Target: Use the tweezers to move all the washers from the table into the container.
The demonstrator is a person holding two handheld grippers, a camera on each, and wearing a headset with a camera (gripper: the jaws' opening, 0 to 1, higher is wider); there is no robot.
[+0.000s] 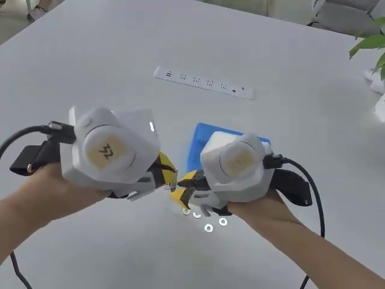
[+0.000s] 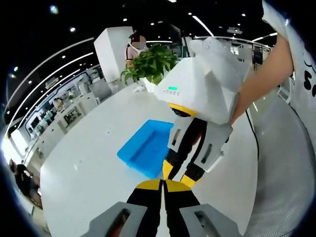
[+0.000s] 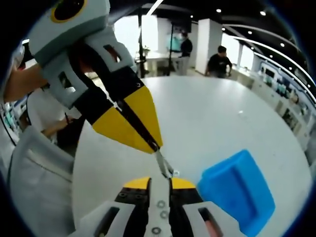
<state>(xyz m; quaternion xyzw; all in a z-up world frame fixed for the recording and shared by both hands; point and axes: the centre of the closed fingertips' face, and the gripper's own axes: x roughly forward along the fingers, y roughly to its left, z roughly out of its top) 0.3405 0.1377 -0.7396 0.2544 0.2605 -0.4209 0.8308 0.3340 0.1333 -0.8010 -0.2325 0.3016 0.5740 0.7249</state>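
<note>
a wide white counter is seen under a dark ceiling, which is dotted with round spotlights and crossed by long strip lights. a white power strip is laid on the counter. a leafy potted plant is set near the counter's edge, before a white pillar. lit display shelves are ranged along one wall, and people are seen standing beyond.

White table, bare surface, large. One white power strip, lying flat on the table's far side. Green leafy plant beside the table, possibly potted. Person in dark top, beyond the table.
</note>
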